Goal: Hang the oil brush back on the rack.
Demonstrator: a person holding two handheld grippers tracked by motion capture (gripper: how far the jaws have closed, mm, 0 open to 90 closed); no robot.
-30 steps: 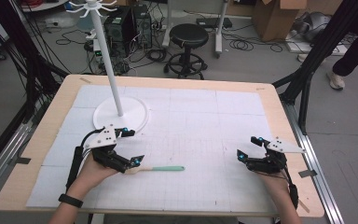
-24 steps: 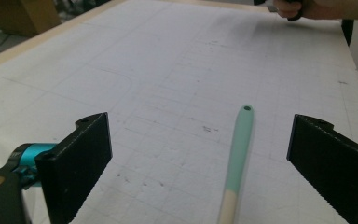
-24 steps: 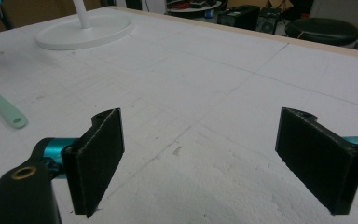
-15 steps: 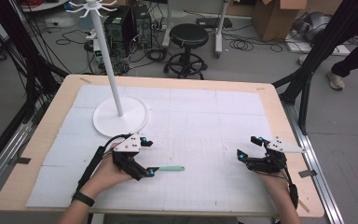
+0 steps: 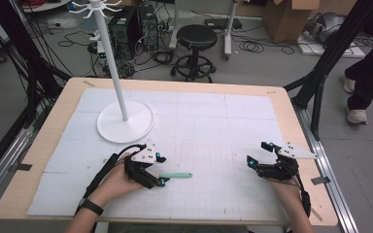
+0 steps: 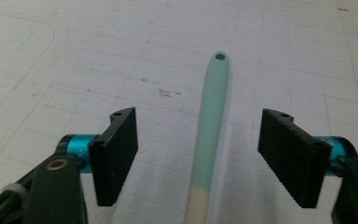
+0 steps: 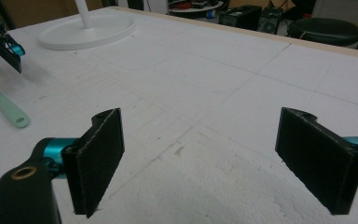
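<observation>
A: Left gripper [image 5: 159, 170]: state?

B: Jaws part open, a clear gap on each side, and they have just been closing. The mint-green handle [image 6: 210, 126] of a utensil runs lengthwise between the pads without touching either one. Nothing is gripped.

A: Where does the utensil lie?

B: Flat on the white gridded mat [image 5: 209, 126], in the near-left part of the table [image 5: 68, 97]. In the high view the green handle points to the right, away from the left hand [image 5: 116, 180]. In the left gripper view the handle turns cream-coloured at its near end, and a small hanging hole sits at its far tip. The working end is hidden under the gripper.

A: Right gripper [image 5: 255, 156]: state?

B: Jaws spread wide, with bare mat between them. It rests low over the near-right part of the mat, well apart from the utensil, and holds nothing.

A: Farther back?

B: A white stand [image 5: 125, 121] with a round base and an upright pole sits on the far-left part of the mat, beyond the left gripper. Past the table edge stand a black stool [image 5: 197, 36] and dark equipment cases on the floor. A person's leg and shoe show at the far right.
</observation>
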